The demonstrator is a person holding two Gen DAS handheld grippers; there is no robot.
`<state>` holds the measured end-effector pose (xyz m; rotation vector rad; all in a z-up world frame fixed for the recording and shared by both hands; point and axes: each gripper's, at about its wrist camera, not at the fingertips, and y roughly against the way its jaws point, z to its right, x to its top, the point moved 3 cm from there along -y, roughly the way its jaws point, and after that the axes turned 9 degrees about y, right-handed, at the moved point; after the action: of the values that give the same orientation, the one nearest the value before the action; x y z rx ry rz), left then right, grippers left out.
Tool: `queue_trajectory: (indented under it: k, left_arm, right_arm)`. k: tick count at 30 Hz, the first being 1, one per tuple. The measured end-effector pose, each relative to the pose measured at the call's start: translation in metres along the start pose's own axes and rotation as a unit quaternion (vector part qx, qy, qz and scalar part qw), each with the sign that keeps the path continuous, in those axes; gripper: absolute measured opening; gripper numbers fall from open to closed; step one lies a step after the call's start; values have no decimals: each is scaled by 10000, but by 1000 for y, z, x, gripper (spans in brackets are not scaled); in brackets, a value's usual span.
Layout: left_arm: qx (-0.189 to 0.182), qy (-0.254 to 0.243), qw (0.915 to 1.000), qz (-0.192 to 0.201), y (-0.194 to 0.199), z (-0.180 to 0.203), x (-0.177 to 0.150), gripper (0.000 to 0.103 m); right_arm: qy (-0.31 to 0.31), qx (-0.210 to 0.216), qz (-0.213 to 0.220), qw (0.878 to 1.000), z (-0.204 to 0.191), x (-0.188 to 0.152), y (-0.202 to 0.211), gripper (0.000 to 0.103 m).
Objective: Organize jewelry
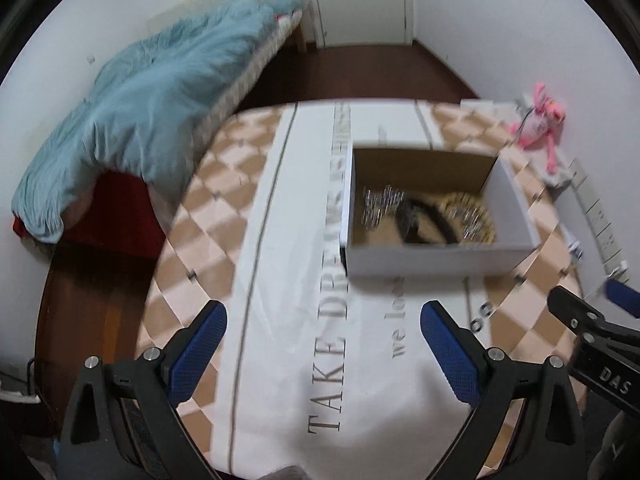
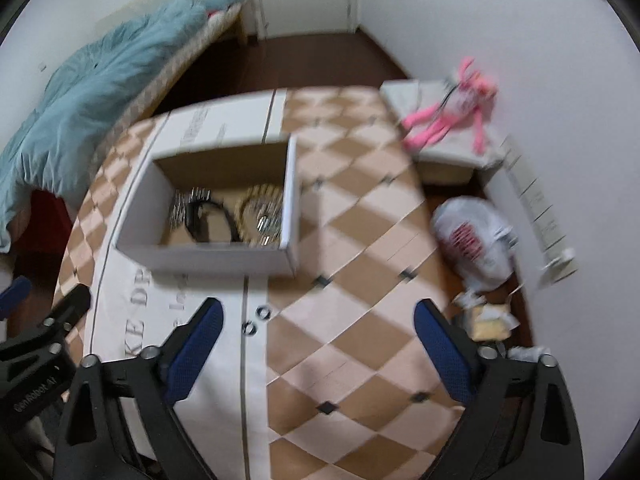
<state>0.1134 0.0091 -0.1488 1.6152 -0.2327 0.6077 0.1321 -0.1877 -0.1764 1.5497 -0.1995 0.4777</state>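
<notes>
A white cardboard box (image 1: 436, 256) (image 2: 208, 258) stands open on the table. Inside lie a silver piece (image 1: 380, 204) (image 2: 182, 204), a black band (image 1: 420, 216) (image 2: 212, 216) and a gold piece (image 1: 472, 216) (image 2: 260, 212). Two small rings (image 1: 482, 318) (image 2: 256, 320) lie on the cloth in front of the box. My left gripper (image 1: 322, 320) is open and empty, near side of the box. My right gripper (image 2: 316, 318) is open and empty, to the right of the rings. The right gripper's arm also shows in the left wrist view (image 1: 592, 332).
The table has a checkered cloth (image 2: 360, 240) with a white lettered runner (image 1: 304, 320). A pink plush toy (image 2: 452, 116) lies on a grey box at the far right. A white bag (image 2: 472, 236) is on the floor. A bed with a blue blanket (image 1: 132, 120) stands left.
</notes>
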Motion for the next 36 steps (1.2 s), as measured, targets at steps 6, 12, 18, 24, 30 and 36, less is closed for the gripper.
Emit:
queue_trajectory:
  k: [6,12,18,24,30,36]
  left_arm:
    - [132,82,9989,-449,-42,-1,-22,99]
    - [310,113,9973,-654,-59,-7,-31,99]
    - [349,21,9967,-737,-63,-6,-37,99]
    - [-63,-300,9970,-712,-52,29,-39,99]
    - [-689,-568,9919,-903,-53,85,-47,97]
    - [-831,-935,9880,-907,-58,118,-52,57]
  right_arm:
    - [59,254,-285,9993,-19,-9,-53,62]
    - [228,218,-283,9991,-34,-10,-75,43]
    - [280,212,-166,9992,-31,-14,-71,13]
    - [-296,265,93,9992,15,-20,-42,13]
    - [-695,103,63,9975,51,-35,-36,13]
    - [-915,46,67,9958,70,-45,-35,13]
